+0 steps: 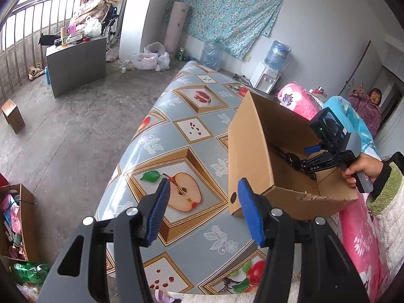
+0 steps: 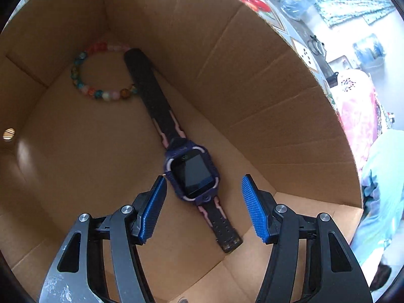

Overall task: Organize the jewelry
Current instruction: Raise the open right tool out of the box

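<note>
A cardboard box (image 1: pixel 248 149) stands on the table, open at the top. In the right wrist view its floor (image 2: pixel 83 156) holds a dark watch (image 2: pixel 190 174) with a black and pink strap, lying flat, and a multicoloured bead bracelet (image 2: pixel 101 72) at the far end, partly under the strap. My right gripper (image 2: pixel 204 179) is open and empty inside the box, its jaws on either side of the watch face, just above it. It also shows in the left wrist view (image 1: pixel 290 157), reaching into the box. My left gripper (image 1: pixel 203 184) is open and empty above the table, left of the box.
The table (image 1: pixel 181 136) has a fruit-pattern cloth. A pink blanket (image 1: pixel 358 232) lies right of the box. A grey cabinet (image 1: pixel 75 63), a small box (image 1: pixel 12 116) and bags stand on the floor at left. A child (image 1: pixel 368 106) sits at far right.
</note>
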